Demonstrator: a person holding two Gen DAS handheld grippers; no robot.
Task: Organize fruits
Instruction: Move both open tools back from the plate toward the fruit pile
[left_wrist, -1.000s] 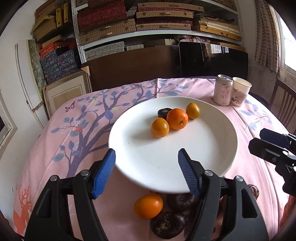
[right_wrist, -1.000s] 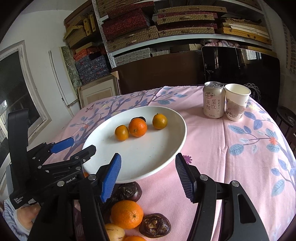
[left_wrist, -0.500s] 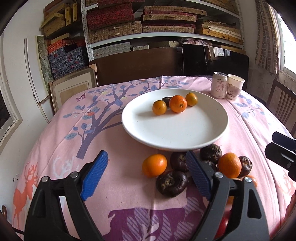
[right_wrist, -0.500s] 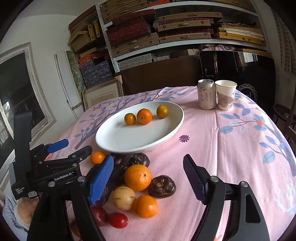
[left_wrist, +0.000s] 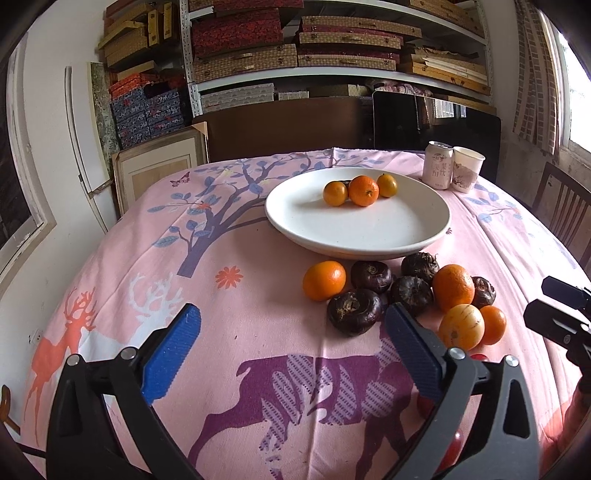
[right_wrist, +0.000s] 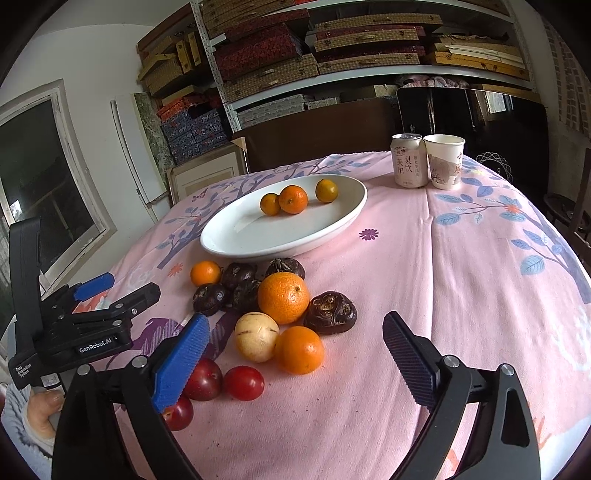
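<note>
Right gripper (right_wrist: 295, 347) agape above fruit pile (right_wrist: 273, 306)

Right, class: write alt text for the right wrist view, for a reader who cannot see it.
An open tool, holding nothing, points at a pile of fruit on a pink cloth: oranges, dark brown fruits, one pale yellow, small red ones. Behind it a white plate holds three oranges; a can and cup stand beyond.

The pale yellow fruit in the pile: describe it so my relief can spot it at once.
Start at the white plate and come toward the camera to the loose pile on the pink cloth. The pale yellow fruit lies at the near side, below the big orange and touching a smaller orange on its right. It is the only cream-coloured piece, with faint purple streaks.
</note>
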